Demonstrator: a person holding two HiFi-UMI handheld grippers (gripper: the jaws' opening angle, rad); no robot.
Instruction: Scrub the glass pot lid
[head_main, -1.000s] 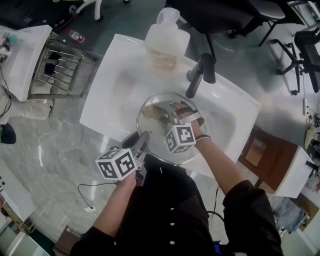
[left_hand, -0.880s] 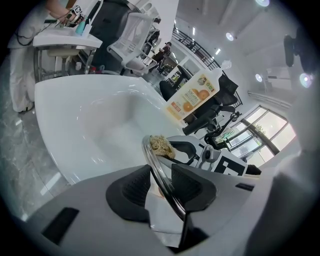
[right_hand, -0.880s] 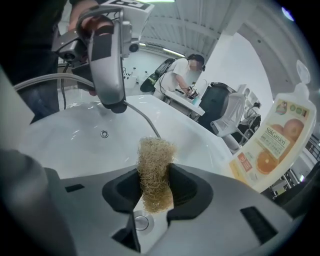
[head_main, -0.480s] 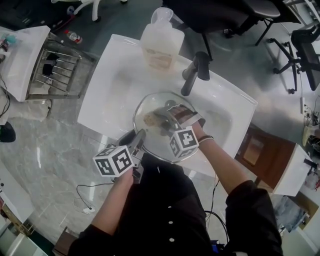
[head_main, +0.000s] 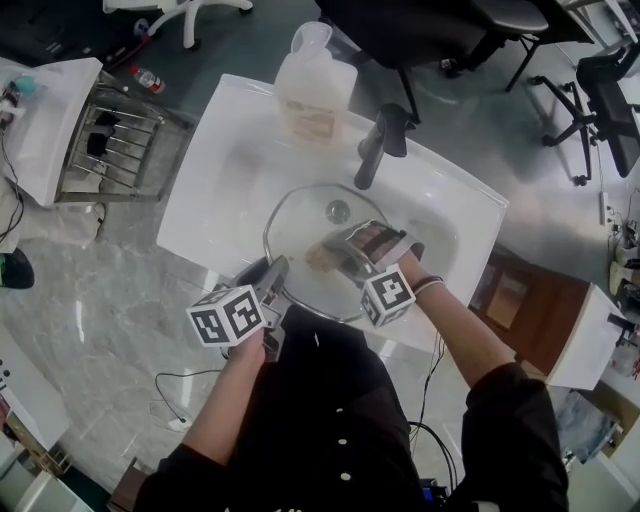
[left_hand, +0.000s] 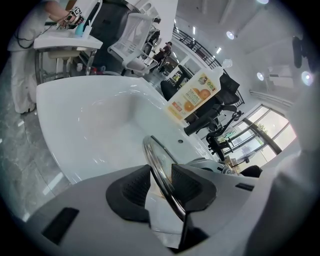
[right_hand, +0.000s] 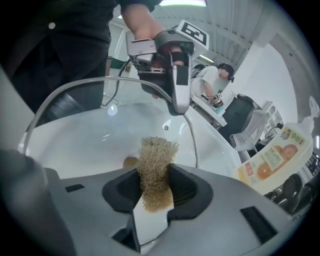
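Glass ringed with a thin steel rim (left_hand: 156, 162) is what the left gripper (left_hand: 161, 186) is pinching: its ribbed black pads are pressing on either face of the glass pot lid (head_main: 300, 215) at the near edge, holding it tilted over the white sink (head_main: 225, 150). The right gripper (right_hand: 156, 187) is squeezing a tan, wiry fibre scrubber (right_hand: 157, 162) between its jaws, with a tuft standing out past the tips and the lid's clear, domed surface lying just ahead of it. I judge the scrubbing to be under way. To do it well, only the springy tuft should be meeting the glass, never the hard plastic tips, and the strokes should be overlapping across the dome and working round the knob (head_main: 338, 211) beyond the jaws. The left grip should be staying firm, since wet glass and smooth steel are likely slippery, and pressure from the scrubber is pushing against a lid held at one point of its edge only.
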